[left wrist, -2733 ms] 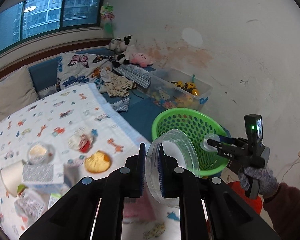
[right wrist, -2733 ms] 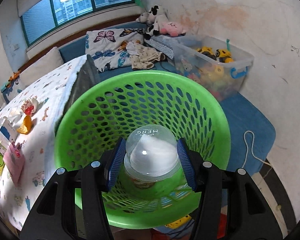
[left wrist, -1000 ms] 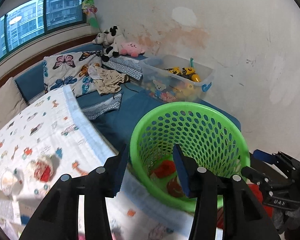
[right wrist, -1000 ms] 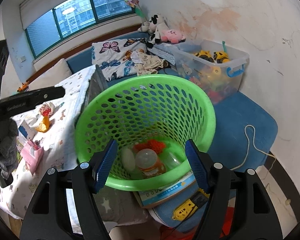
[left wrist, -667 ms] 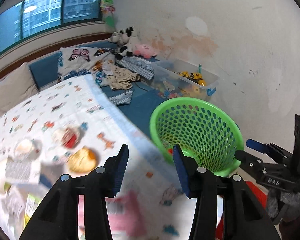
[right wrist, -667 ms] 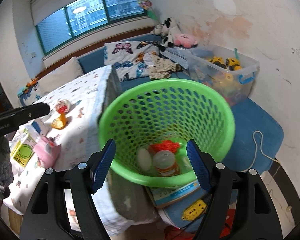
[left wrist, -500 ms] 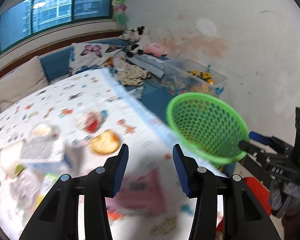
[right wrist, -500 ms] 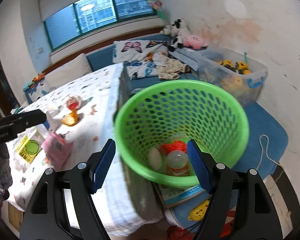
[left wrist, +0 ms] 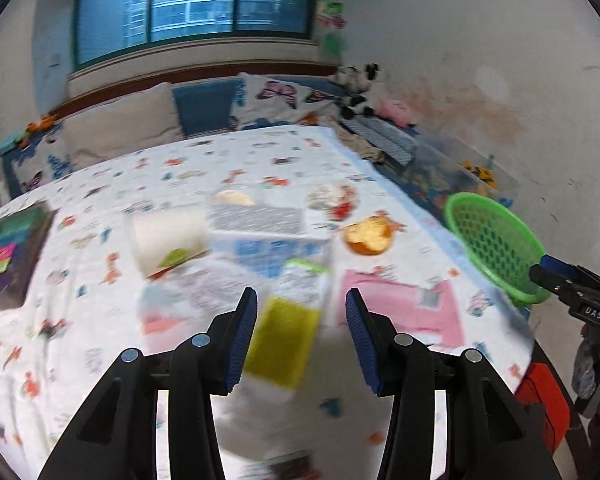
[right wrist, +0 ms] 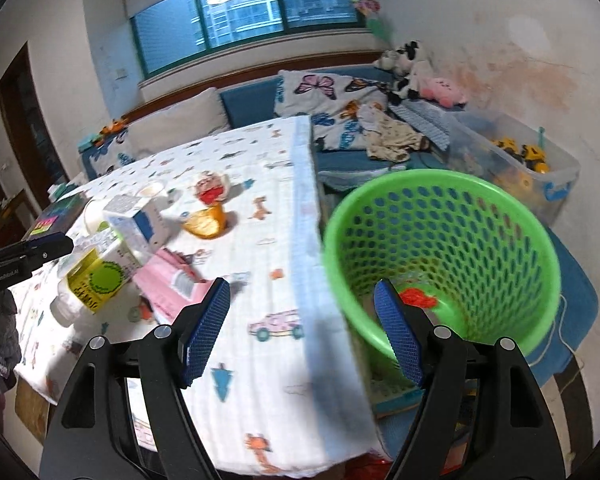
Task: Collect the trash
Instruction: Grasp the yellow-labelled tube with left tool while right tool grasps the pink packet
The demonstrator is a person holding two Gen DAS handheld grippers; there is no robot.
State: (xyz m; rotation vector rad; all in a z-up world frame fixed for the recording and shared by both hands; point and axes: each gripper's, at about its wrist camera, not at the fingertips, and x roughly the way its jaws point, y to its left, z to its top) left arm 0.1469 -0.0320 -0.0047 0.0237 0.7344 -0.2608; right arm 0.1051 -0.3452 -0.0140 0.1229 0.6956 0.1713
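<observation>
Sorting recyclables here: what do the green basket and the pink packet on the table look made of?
Green basket: apparently moulded plastic, glossy, with regular punched-looking holes. Pink packet: probably soft plastic film or paper, flat, with a printed label; too blurred to be sure.

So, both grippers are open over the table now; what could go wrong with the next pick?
1. The left gripper view is motion-blurred; closing now on the yellow-labelled bottle may miss it or knock it.
2. The bottle lies among a carton and a pink packet, so fingers could snag both.
3. The green basket stands beside the table edge; a dropped item may fall outside.
</observation>
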